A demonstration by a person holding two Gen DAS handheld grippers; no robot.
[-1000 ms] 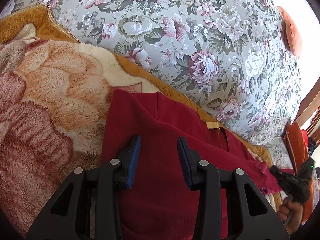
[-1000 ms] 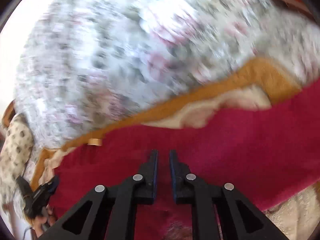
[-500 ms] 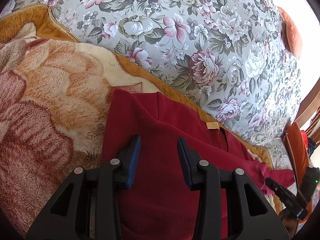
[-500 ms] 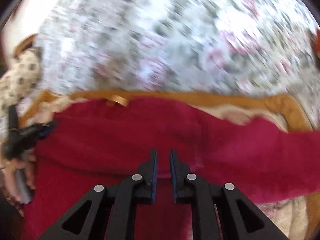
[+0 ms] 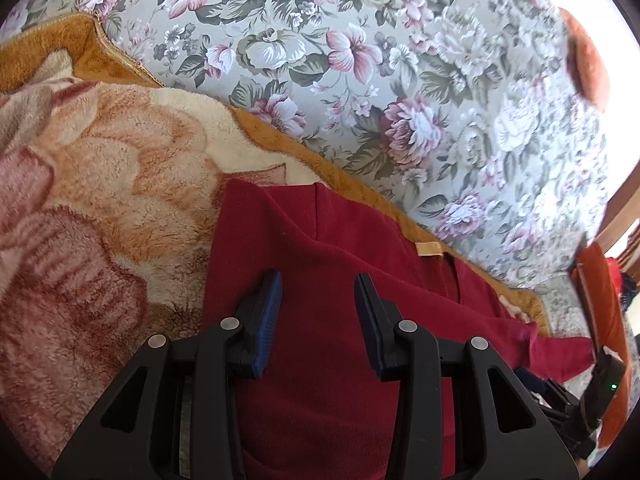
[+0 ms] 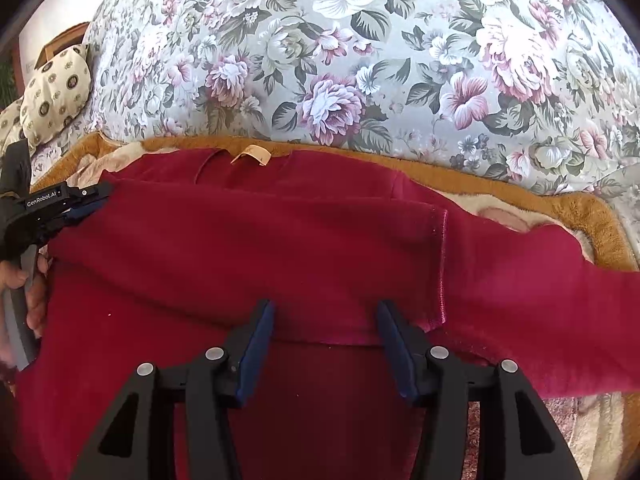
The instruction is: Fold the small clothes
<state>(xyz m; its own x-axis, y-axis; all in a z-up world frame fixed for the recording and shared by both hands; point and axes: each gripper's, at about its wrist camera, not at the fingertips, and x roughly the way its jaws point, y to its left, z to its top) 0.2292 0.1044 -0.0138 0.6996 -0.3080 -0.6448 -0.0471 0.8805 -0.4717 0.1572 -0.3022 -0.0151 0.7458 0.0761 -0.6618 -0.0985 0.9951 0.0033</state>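
One sleeve (image 6: 360, 280) lies folded across the red top (image 6: 200, 360) on the blanket (image 5: 100, 200). Right gripper (image 6: 326, 344), jaws just opened wide, empty; left gripper (image 5: 318, 320) half-open, empty. Best next: square the fold's edge before regrasping.

Plush blanket (image 5: 100, 184) on floral cover (image 6: 360, 60), patterned pillow (image 6: 56, 92), orange cushion (image 5: 588, 60).

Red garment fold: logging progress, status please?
Left gripper open over red garment. Right gripper just opened, nothing between pads. Sleeve folded across the body. Nothing in the way.
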